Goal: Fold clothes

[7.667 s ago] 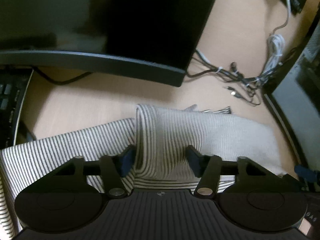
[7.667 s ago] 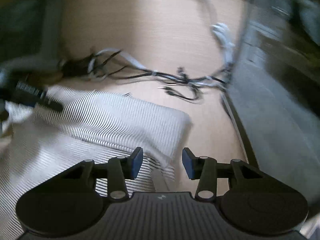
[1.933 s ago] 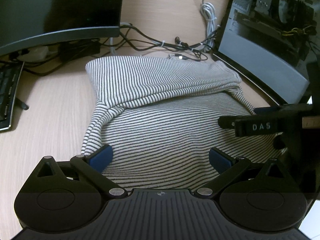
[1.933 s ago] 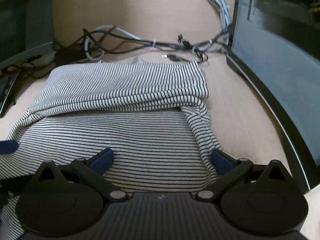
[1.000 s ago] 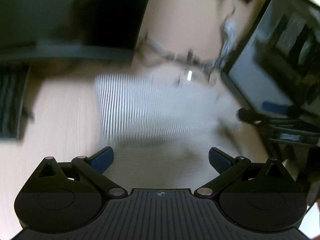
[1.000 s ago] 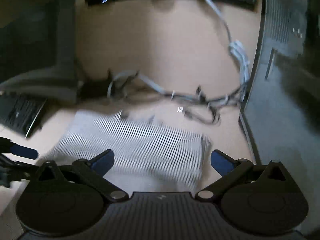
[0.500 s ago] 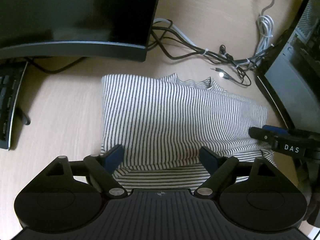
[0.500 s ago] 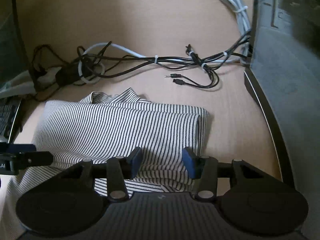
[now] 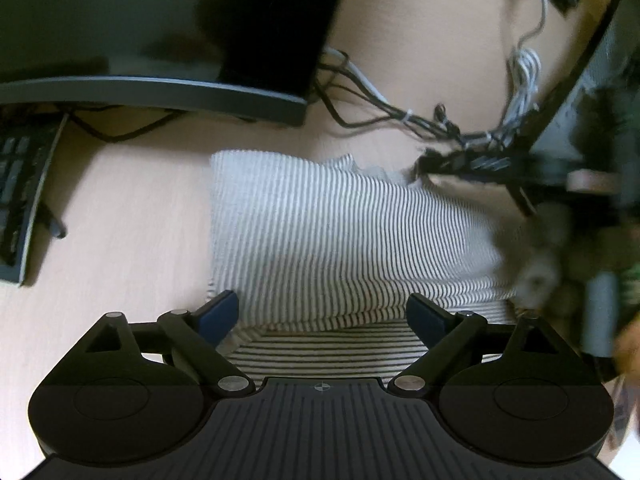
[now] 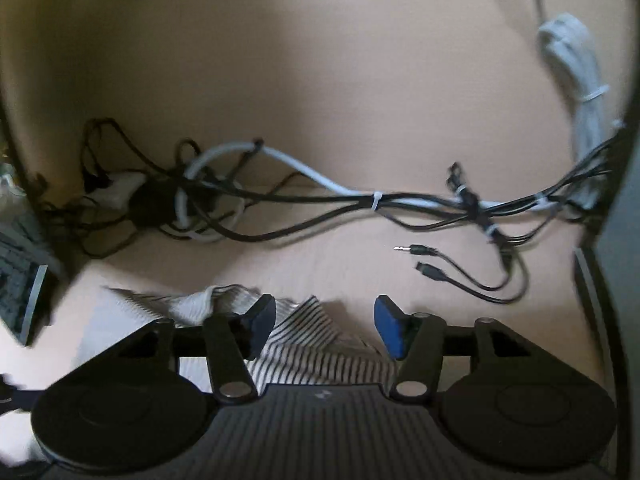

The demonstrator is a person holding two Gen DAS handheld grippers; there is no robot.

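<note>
One folded striped shirt lies near the monitor; my two grippers, left and right, gape empty, seemingly above it.

A light wooden desk carries a folded striped shirt mid-frame, a keyboard far left, cables behind

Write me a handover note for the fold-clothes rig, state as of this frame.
Left gripper: jaws open, empty, over the near edge of the striped shirt.
Right gripper: jaws open, empty, at the shirt's far right corner, blurred in the left view.
Shirt lies on the desk folded into a compact rectangle, a lower layer showing along the near edge; cables just beyond it.
Left: possibly one more fold or squaring the edges.
</note>
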